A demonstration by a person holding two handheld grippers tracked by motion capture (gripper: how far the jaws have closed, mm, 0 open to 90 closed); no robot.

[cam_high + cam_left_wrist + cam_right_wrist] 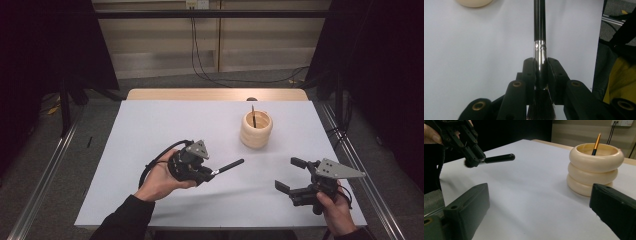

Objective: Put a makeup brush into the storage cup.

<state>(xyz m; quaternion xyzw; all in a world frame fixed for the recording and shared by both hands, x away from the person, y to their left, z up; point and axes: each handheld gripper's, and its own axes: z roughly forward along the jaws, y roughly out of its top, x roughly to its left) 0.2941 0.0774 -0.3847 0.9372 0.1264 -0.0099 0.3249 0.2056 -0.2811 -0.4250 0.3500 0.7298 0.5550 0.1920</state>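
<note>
Brush held, pot waiting

Left gripper (212, 172) jaws clamp the black-handled makeup brush (227, 166) by its silver ferrule, above the white counter (150, 130). Right gripper (291, 175) hangs open. Next, likely: tip it into the cream ribbed holder (256, 131).

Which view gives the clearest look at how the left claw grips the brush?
The left gripper view: the left claw is shut on the brush at its silver ferrule, bristles behind the jaws and handle pointing away. The right gripper view shows that grip from the side, farther off. The high view shows it small, with the handle aimed toward the cream holder.
</note>
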